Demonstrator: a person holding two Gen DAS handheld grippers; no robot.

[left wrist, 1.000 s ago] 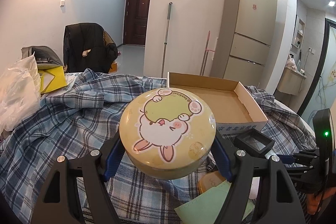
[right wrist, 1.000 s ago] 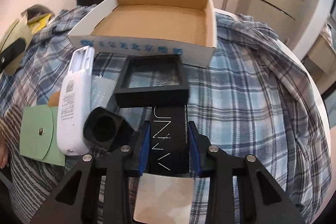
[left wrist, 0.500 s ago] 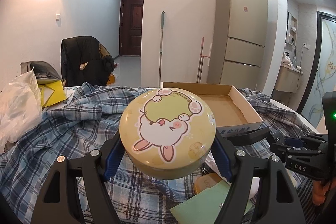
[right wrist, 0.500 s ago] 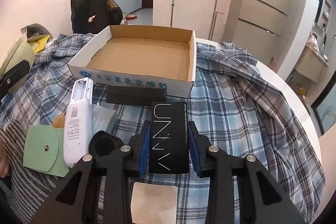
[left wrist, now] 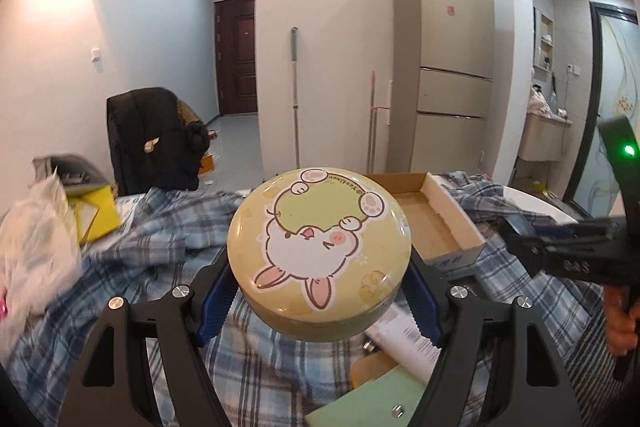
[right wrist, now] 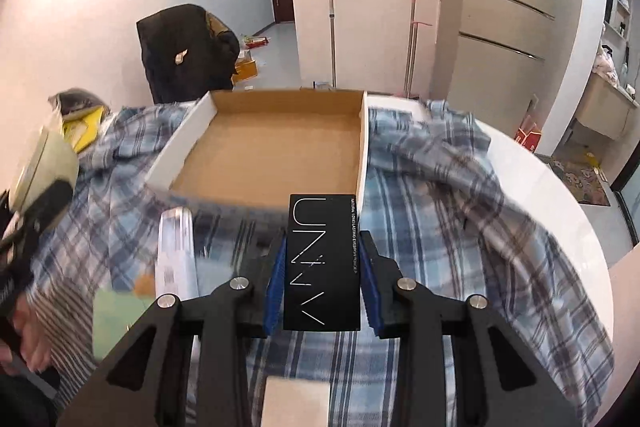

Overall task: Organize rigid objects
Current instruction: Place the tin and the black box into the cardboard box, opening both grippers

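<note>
Left wrist view: left gripper [left wrist: 320,301], blue pads clamped on either side of one round yellow tin [left wrist: 319,251] (cartoon rabbit on the lid), held at centre frame above a blue plaid cloth [left wrist: 152,227]. Behind it, right of centre, one open cardboard tray [left wrist: 440,223]. At lower right, a green card [left wrist: 372,403] and part of a white remote [left wrist: 404,343]. At the right edge, the right gripper, seen side-on. Right wrist view: right gripper [right wrist: 323,287], pads closed on one flat black box [right wrist: 323,263] with white lettering, at lower centre, its far end just short of the tray's near wall. Tray interior bare brown card. Remote blurred at lower left.
</note>
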